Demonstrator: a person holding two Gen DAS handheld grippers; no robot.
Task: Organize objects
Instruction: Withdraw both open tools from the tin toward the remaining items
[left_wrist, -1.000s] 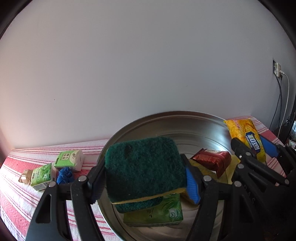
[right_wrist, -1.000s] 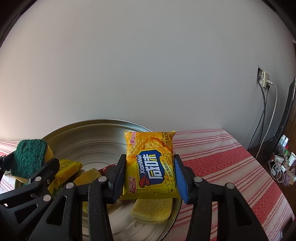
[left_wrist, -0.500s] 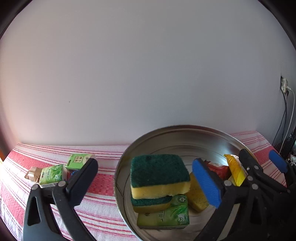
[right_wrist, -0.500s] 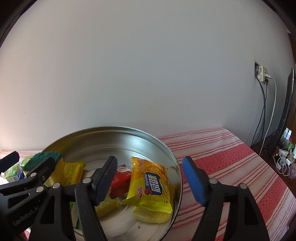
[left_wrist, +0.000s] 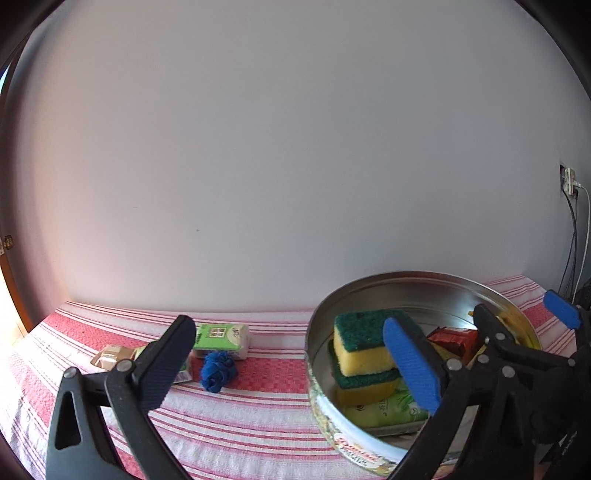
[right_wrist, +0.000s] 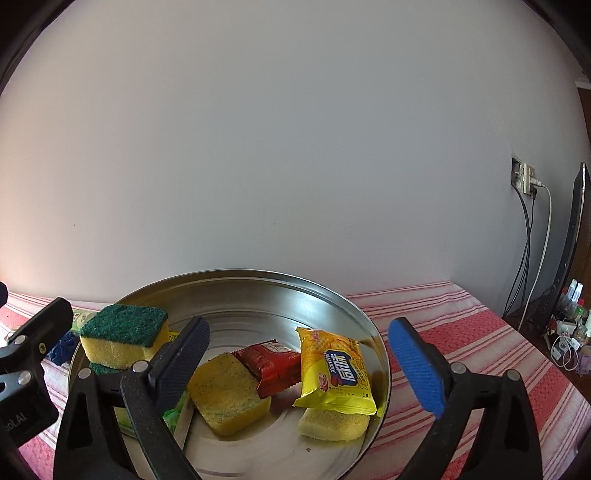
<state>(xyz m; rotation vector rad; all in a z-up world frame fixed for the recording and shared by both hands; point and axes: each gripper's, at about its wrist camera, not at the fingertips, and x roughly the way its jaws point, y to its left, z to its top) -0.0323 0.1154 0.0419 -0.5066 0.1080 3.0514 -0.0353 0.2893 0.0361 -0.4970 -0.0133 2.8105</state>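
Observation:
A round metal tin (left_wrist: 413, 280) (right_wrist: 258, 280) sits on the striped cloth. In it a green-topped yellow sponge (left_wrist: 364, 341) (right_wrist: 123, 338) lies stacked on a second sponge, with a green tissue pack (left_wrist: 384, 411) beneath. A yellow cracker packet (right_wrist: 334, 371), a red packet (right_wrist: 275, 363) and two yellow sponges (right_wrist: 227, 393) lie beside them. My left gripper (left_wrist: 291, 363) is open and empty, left of the tin's near rim. My right gripper (right_wrist: 301, 363) is open and empty, in front of the tin.
Left of the tin on the red-striped tablecloth (left_wrist: 258, 417) lie a green tissue pack (left_wrist: 221, 338), a blue knotted cloth (left_wrist: 218, 371) and a small tan packet (left_wrist: 109, 356). A wall stands close behind. Cables and a socket (right_wrist: 524, 181) are at the right.
Both grippers opened and let go: the sponge now rests on the stack and the cracker packet lies in the tin. Both grippers pulled back; the left one shifted left.

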